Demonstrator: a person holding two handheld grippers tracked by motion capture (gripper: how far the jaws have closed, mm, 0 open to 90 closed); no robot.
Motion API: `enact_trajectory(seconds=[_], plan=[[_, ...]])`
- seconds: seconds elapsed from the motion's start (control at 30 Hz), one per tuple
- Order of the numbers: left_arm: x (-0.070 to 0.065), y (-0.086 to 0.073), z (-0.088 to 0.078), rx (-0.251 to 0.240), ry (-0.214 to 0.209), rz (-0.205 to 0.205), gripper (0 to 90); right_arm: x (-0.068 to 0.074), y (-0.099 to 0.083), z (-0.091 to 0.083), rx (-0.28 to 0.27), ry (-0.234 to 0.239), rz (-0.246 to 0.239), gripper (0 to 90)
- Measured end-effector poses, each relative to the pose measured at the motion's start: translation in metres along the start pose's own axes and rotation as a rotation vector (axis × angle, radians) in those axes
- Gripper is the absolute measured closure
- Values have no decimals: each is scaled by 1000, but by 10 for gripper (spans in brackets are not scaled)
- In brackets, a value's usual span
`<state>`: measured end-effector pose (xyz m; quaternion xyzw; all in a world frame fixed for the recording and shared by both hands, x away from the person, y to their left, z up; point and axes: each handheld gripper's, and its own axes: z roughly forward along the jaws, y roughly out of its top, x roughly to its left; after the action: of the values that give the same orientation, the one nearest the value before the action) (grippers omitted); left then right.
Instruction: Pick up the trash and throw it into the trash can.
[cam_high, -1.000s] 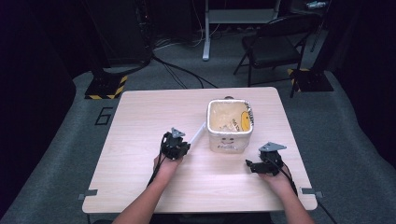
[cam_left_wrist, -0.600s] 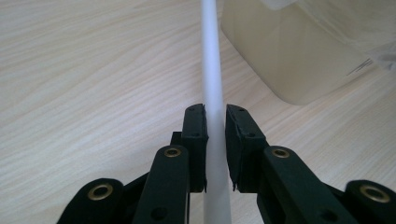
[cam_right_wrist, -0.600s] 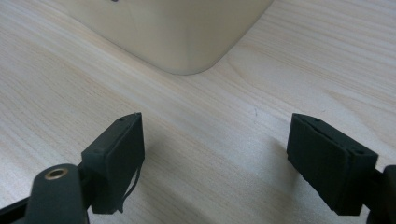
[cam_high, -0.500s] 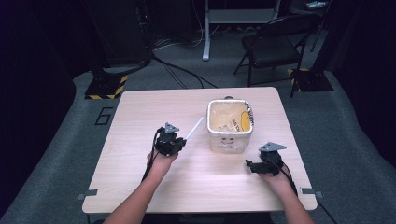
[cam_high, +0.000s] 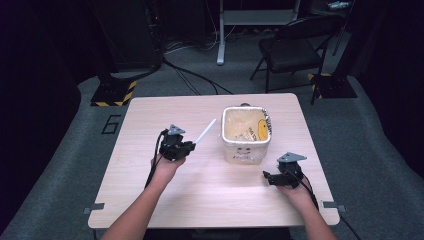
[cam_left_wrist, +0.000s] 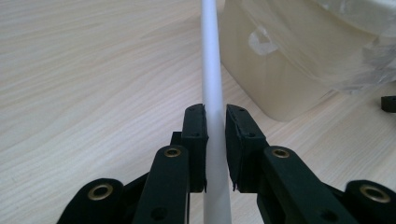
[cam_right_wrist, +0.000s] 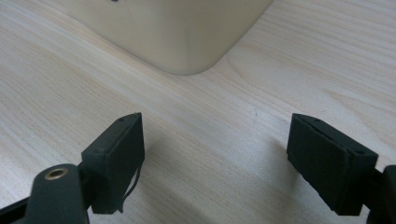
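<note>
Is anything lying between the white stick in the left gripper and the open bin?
Nothing visible. The left gripper holds the white stick with its free end aimed at the bin; bare table lies between them.

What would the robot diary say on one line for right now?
left tongs: shut on white stick | stick: off table, pointing toward bin | right tongs: open, holding nothing, beside bin | table: wood
</note>
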<state>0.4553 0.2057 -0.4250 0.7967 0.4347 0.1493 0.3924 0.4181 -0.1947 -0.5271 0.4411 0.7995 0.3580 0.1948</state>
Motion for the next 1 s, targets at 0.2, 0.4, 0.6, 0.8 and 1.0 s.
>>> enact_trajectory(seconds=[0.2, 0.4, 0.6, 0.8, 1.0], plan=[[1, 8, -8, -14, -5, 3, 781, 0, 0, 0, 0, 3, 2, 185], [0, 14, -14, -21, -7, 8, 781, 0, 0, 0, 0, 0, 0, 185], [-1, 23, -18, -26, -7, 19, 781, 0, 0, 0, 0, 0, 0, 185], [-3, 32, -23, -42, -11, 22, 781, 0, 0, 0, 0, 2, -1, 185], [-6, 41, -26, -49, -23, 32, 781, 0, 0, 0, 0, 0, 0, 185]])
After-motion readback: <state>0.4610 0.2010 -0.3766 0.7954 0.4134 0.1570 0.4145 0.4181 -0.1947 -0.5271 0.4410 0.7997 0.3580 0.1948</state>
